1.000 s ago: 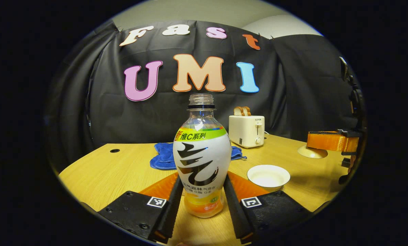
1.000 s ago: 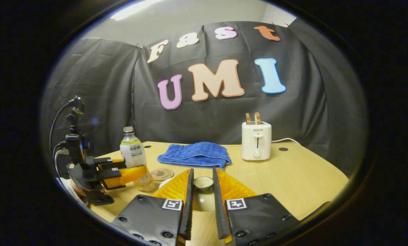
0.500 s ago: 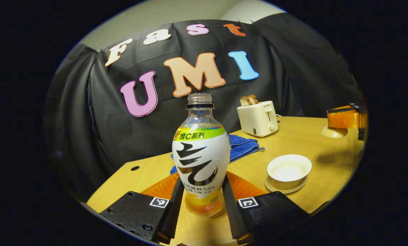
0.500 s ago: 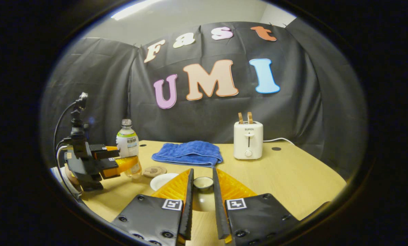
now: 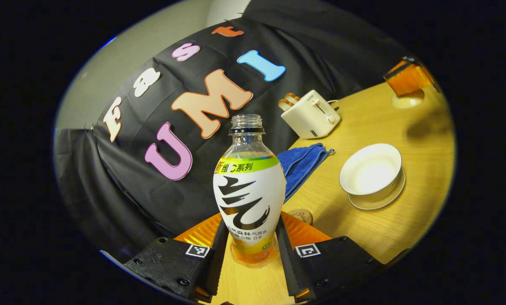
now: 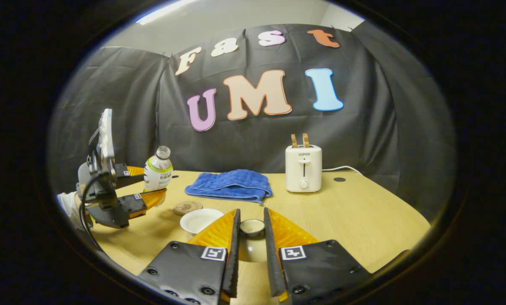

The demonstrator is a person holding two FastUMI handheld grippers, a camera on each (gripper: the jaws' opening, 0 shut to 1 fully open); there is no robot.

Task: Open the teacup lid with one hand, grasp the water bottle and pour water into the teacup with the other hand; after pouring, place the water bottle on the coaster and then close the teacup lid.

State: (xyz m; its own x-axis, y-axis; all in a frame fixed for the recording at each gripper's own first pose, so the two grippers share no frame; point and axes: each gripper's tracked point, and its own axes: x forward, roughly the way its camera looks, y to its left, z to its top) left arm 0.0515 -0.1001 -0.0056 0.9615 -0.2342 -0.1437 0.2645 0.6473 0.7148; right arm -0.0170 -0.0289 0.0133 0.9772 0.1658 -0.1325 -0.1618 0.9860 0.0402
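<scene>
A capless water bottle (image 5: pixel 249 195) with a white, green and orange label is clamped between my left gripper's (image 5: pixel 249 250) fingers. In the right gripper view the bottle (image 6: pixel 158 171) hangs above the table, tilted toward the teacup, with the left gripper (image 6: pixel 151 186) shut on it. The white teacup (image 5: pixel 371 173) stands uncovered on its saucer to the right of the bottle. My right gripper (image 6: pixel 251 237) is shut on the knob of the teacup lid (image 6: pixel 252 227), held off to the right of the teacup (image 6: pixel 200 220). A round cork coaster (image 6: pixel 187 207) lies behind the cup.
A white toaster (image 6: pixel 303 168) with toast stands at the back of the wooden table (image 6: pixel 363 216). Left of it lies a folded blue towel (image 6: pixel 229 186). A sleeved hand (image 6: pixel 68 201) holds the left gripper at the left edge.
The left gripper has lifted the bottle off the table and rolled it toward the teacup. The right gripper has stayed almost still with the lid.
</scene>
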